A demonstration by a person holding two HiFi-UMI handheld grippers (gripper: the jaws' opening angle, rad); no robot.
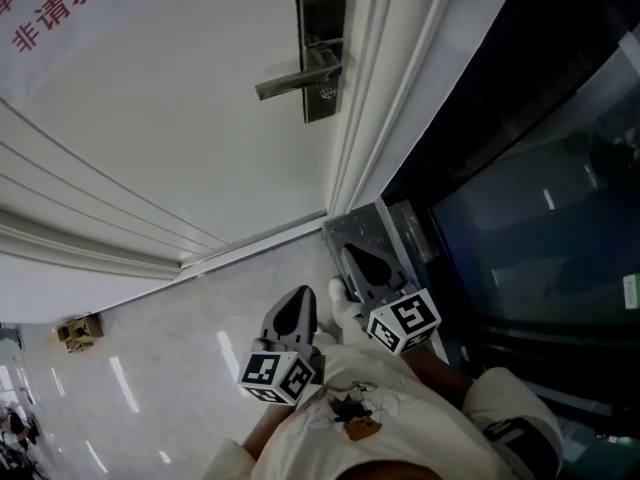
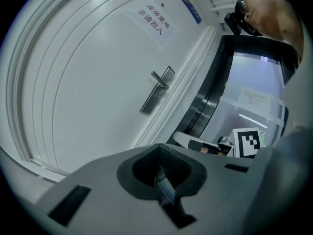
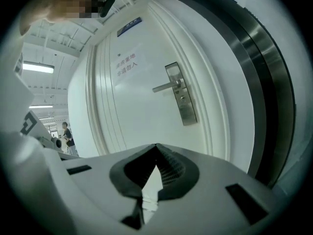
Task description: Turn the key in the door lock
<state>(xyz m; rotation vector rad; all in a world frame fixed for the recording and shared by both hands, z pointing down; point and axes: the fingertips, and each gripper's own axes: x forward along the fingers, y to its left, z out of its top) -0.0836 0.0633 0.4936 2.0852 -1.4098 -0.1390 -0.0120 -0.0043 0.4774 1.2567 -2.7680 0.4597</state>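
White door [image 1: 190, 128], closed. Metal lock plate [image 1: 322, 48] sits at the door's right edge, next to the frame; lever handle [image 1: 292, 81] sticks out left from it. Keyhole area lies under the lever; a key there is too small to confirm. Red-lettered notice [image 1: 45, 8] at the door's upper left corner.

Left gripper [image 1: 300, 298]: claw pressed together, nothing pinched. It is low over the pale floor [image 1: 150, 378], well apart from the lock.

Right gripper [image 1: 352, 258]: claw pressed together at the tips, empty. It is just beside the left one, near the door's bottom right corner and aimed toward the lock plate.
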